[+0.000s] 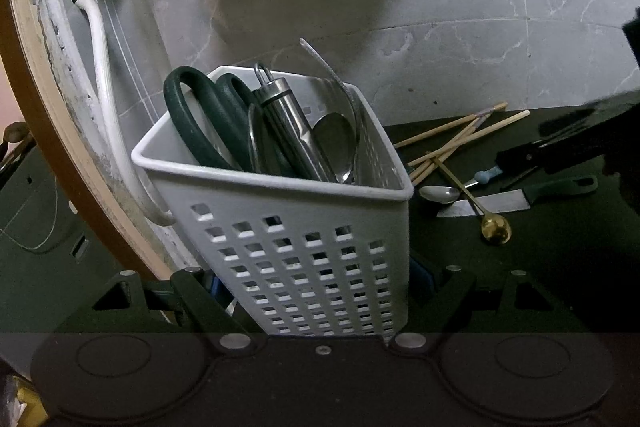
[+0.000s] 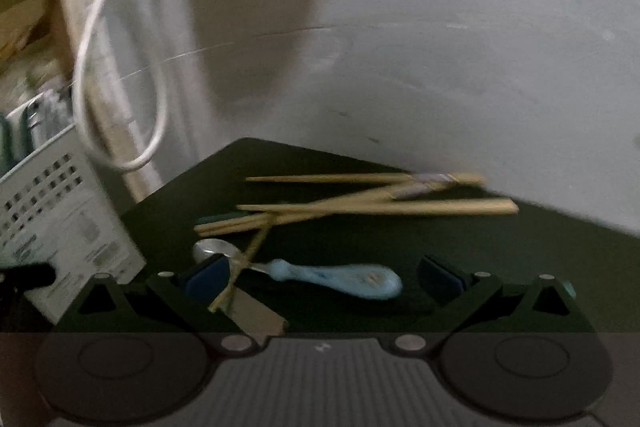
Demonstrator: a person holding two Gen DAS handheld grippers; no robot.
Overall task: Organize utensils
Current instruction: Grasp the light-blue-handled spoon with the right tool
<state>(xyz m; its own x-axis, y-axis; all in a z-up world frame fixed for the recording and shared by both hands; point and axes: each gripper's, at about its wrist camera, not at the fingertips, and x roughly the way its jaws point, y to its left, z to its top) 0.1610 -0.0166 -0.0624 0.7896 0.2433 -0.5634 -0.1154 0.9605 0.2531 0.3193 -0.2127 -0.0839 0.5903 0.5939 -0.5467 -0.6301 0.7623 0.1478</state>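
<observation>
A grey marbled wall backs a dark tabletop. The left gripper clamps a white perforated plastic basket at the left, holding green-handled scissors. The right gripper is spread, empty, over a blue-handled spoon and wooden chopsticks. Basket label blurred, unreadable.

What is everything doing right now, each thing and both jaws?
Basket: upright, gripped by left gripper.
Scissors: standing in basket.
Chopsticks: scattered flat on mat.
Blue-handled spoon: lying flat between open jaws.
Knife: lying flat.
Gold spoon: lying flat.
Right gripper: open, empty.
</observation>
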